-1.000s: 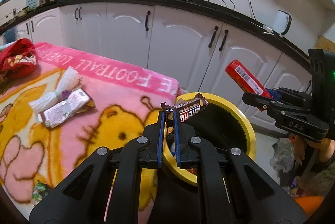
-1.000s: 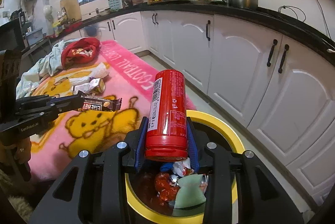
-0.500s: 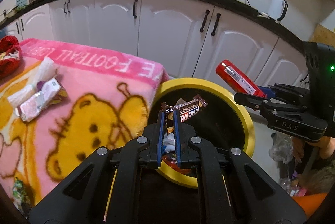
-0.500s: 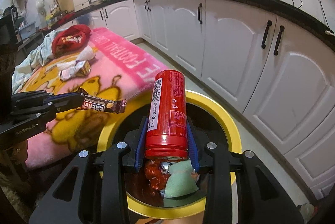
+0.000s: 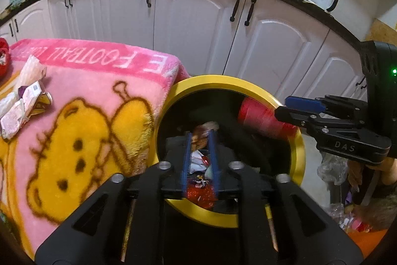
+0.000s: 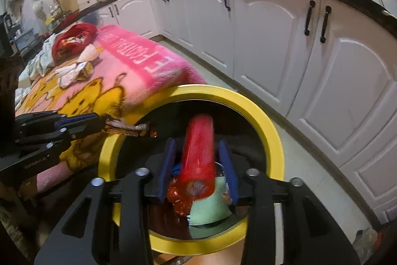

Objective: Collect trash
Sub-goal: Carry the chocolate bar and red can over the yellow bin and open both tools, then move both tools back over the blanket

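A yellow-rimmed bin (image 5: 223,81) stands against the corner of the pink blanket, with trash lying inside it. My left gripper (image 5: 200,141) hangs over its mouth, jaws opening. The brown snack bar wrapper (image 5: 204,132), blurred, sits loose between the blue pads and, in the right wrist view, pokes out as the wrapper (image 6: 129,128) from the left gripper (image 6: 100,122). My right gripper (image 6: 197,143) is also over the bin (image 6: 248,101), jaws opening. The red can (image 6: 198,153) is blurred, with a gap on each side, and drops below the right gripper (image 5: 285,107) as the can (image 5: 263,118).
More wrappers (image 5: 22,106) and a red cloth (image 6: 74,38) lie on the pink bear blanket (image 5: 86,96) left of the bin. White cabinets (image 5: 198,24) run close behind it. Bags and scraps (image 5: 332,168) lie on the floor at the right.
Both grippers sank lower over the bin and their jaws parted. The red can has slipped down out of the right pads into the bin, and the wrapper is coming loose.
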